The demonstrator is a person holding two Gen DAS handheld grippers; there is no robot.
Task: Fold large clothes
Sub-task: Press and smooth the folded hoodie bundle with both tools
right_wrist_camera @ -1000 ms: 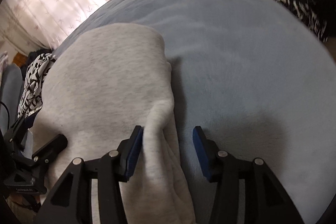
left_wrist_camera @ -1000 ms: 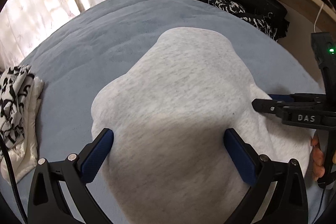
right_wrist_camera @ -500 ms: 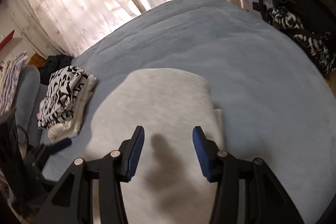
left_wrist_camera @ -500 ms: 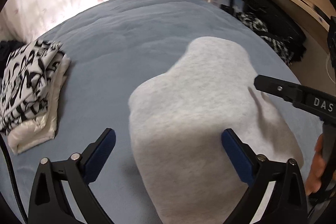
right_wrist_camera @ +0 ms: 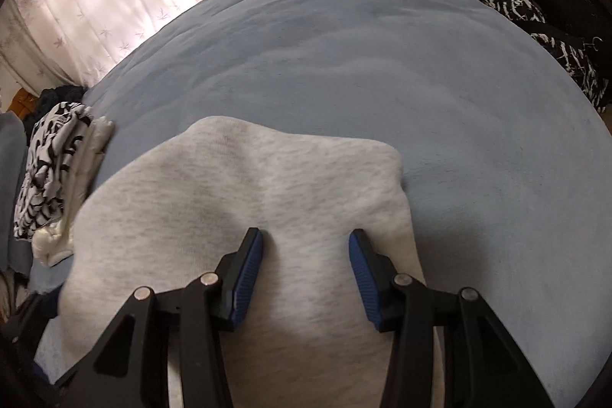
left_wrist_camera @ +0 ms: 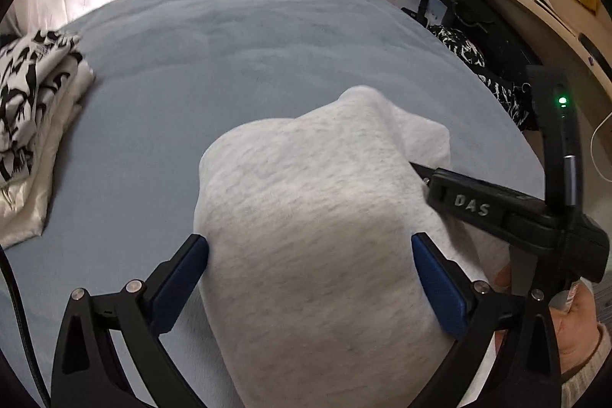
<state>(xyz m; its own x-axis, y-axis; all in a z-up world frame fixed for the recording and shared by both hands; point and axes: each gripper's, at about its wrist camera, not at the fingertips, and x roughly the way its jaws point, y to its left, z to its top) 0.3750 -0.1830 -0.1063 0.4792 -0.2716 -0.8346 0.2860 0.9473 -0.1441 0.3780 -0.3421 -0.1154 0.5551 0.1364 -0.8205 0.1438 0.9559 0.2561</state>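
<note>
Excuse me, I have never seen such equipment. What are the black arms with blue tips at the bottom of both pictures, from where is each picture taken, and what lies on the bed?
They are hand-held grippers; a person holds one in each hand, each with a camera looking along its fingers. One picture is from the left gripper, the other from the right gripper. Both stand open over a folded grey garment on a blue bed cover; neither clamps it. A folded black-and-white pile lies at the left. The person's right hand shows in the left view.
</note>
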